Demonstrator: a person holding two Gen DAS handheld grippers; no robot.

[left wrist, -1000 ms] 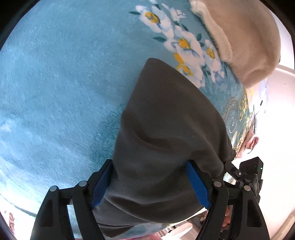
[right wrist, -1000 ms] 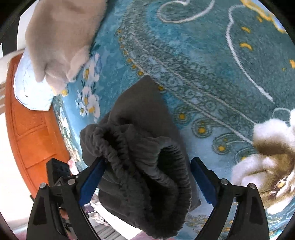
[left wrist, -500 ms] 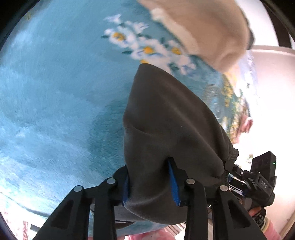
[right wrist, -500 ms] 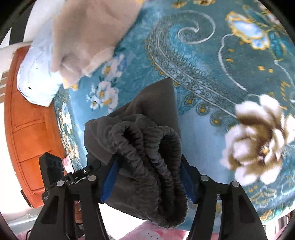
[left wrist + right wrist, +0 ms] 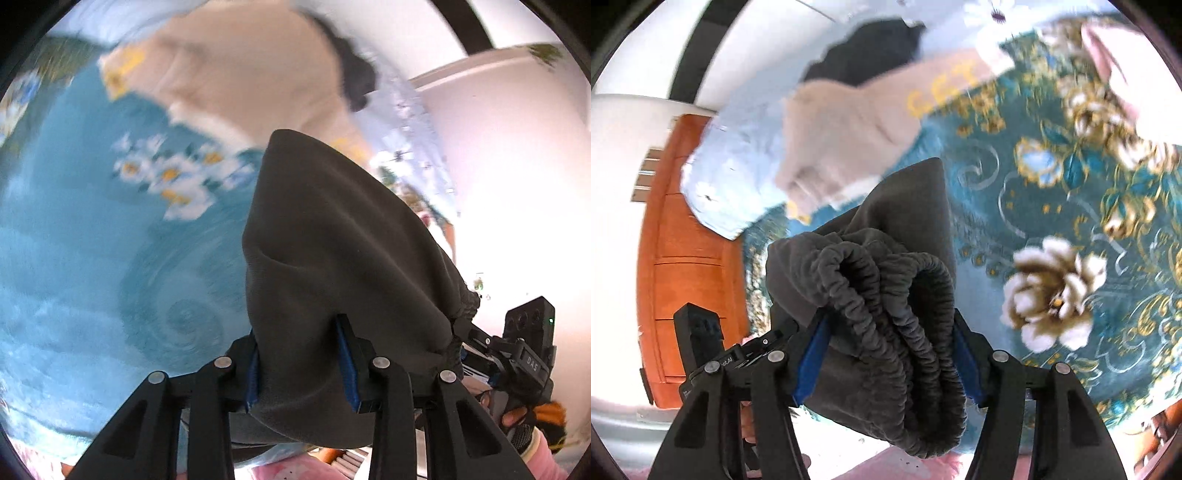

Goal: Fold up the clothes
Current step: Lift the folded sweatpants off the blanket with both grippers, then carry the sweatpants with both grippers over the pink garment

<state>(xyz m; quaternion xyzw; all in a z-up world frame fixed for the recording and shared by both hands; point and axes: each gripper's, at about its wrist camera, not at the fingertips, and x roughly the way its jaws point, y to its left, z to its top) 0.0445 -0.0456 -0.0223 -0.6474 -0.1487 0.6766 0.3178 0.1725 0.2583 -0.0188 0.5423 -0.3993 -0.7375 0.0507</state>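
Observation:
A folded dark grey pair of trousers (image 5: 332,251) is held between both grippers above a teal flowered blanket (image 5: 81,251). My left gripper (image 5: 301,360) is shut on the smooth folded end. My right gripper (image 5: 890,354) is shut on the bunched elastic waistband (image 5: 894,295) of the same trousers. The trousers' far end (image 5: 919,192) points toward a beige sweater. The other gripper shows at each view's edge, in the left wrist view (image 5: 524,354) and in the right wrist view (image 5: 701,343).
A beige sweater (image 5: 240,74) and a light blue garment (image 5: 727,184) lie at the far side of the blanket, with a black garment (image 5: 868,48) behind them. An orange wooden cabinet (image 5: 687,258) stands beside the bed. A pink cloth (image 5: 1115,55) lies at the far right.
Both grippers closed on the trousers, from open a second ago. They then lifted the trousers and tilted up, bringing the sweater pile and wall into view.

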